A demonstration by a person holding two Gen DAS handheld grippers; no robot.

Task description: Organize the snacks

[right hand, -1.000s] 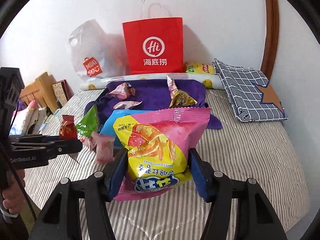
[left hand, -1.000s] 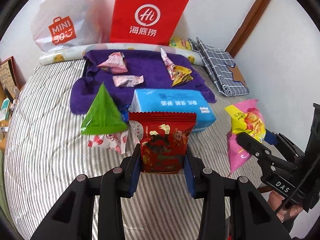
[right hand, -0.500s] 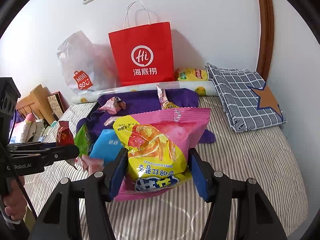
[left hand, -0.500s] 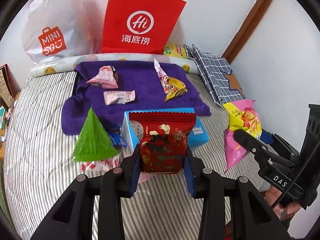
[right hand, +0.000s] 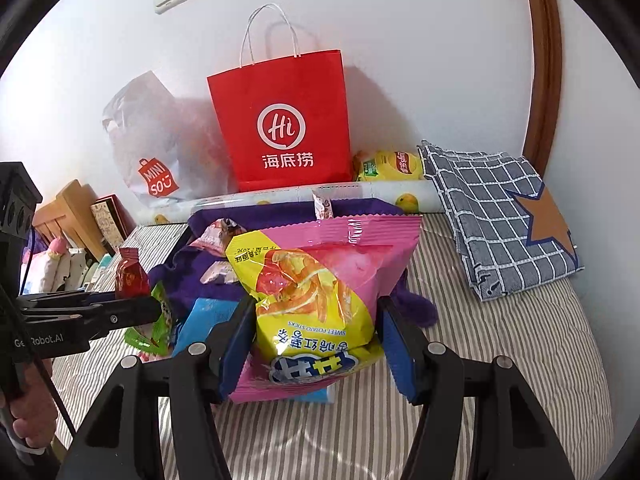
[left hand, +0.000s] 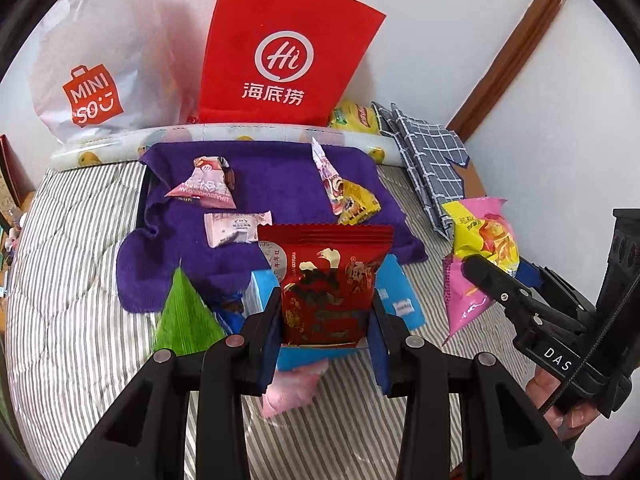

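I hold two snacks at once. The red snack packet [left hand: 326,280] sits low centre of the left wrist view, upright, pinched at its lower sides by the jaws of my left gripper [left hand: 326,332], which stand narrow and clamped on it. The pink-and-yellow sweet potato sticks bag [right hand: 320,292] fills the centre of the right wrist view, held at mid-width by the jaws of my right gripper [right hand: 316,344]. Both packs hang clear of the striped bed [left hand: 80,300], which I judge suits carrying them toward a bag. Beyond lie a blue pack [left hand: 396,292], a green cone-shaped snack [left hand: 184,312] and small packets on the purple towel [left hand: 272,176]. The red paper bag [left hand: 288,52] stands at upper centre against the wall, the likeliest destination.
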